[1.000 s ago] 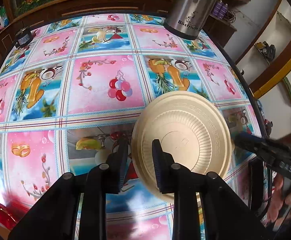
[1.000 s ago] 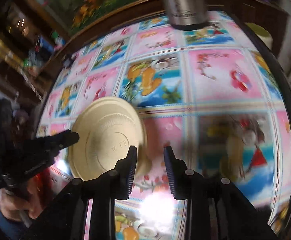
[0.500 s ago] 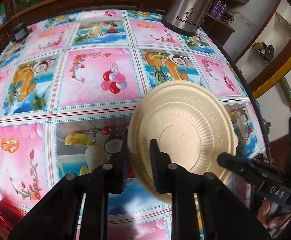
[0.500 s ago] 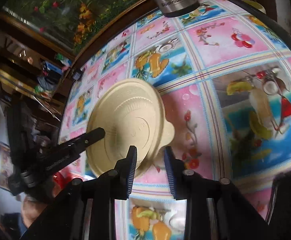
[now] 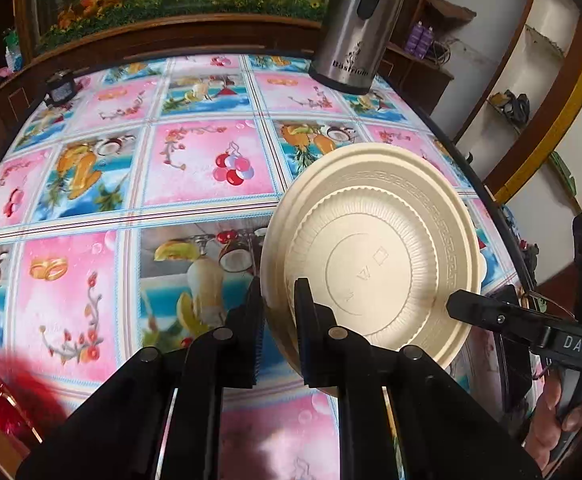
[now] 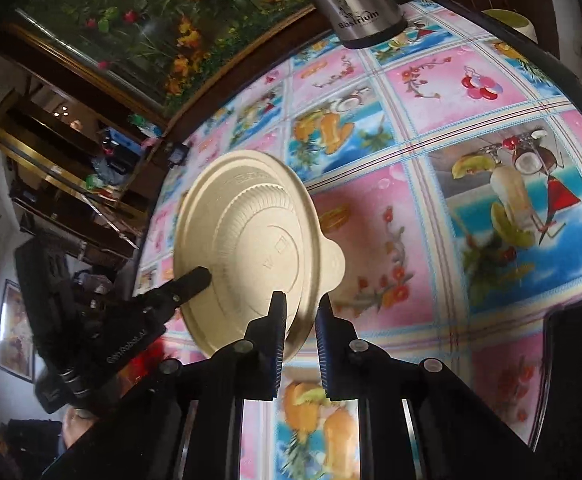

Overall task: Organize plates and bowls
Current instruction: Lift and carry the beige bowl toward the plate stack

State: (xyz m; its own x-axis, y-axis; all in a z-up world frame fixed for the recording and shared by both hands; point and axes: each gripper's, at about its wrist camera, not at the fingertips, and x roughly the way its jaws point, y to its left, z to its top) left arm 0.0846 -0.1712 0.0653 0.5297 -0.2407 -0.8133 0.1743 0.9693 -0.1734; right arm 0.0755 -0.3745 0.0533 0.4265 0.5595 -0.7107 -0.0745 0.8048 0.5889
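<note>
Left tongs (image 5: 277,312) pinch the cream plate's (image 5: 375,256) rim above the patterned tablecloth (image 5: 195,160).

A lived-in home — printed tablecloth (image 5: 195,160), steel flask (image 5: 357,28), cluttered wooden shelves (image 6: 63,168).

A table (image 5: 211,184) fills most of both views, covered in a glossy cloth printed with pink and blue squares showing fruit, balloons, flowers and drinks. At its far edge stands a steel flask (image 5: 359,24) with a black handle. Behind the table runs a dark wooden ledge (image 5: 171,36), and above it a picture of green leaves and orange flowers (image 6: 139,20). To one side are white walls with wooden shelves (image 5: 443,16) holding small bottles. On the other side, dark cluttered shelving (image 6: 71,168) stands against a pale wall. Daylight glares off the cloth.
</note>
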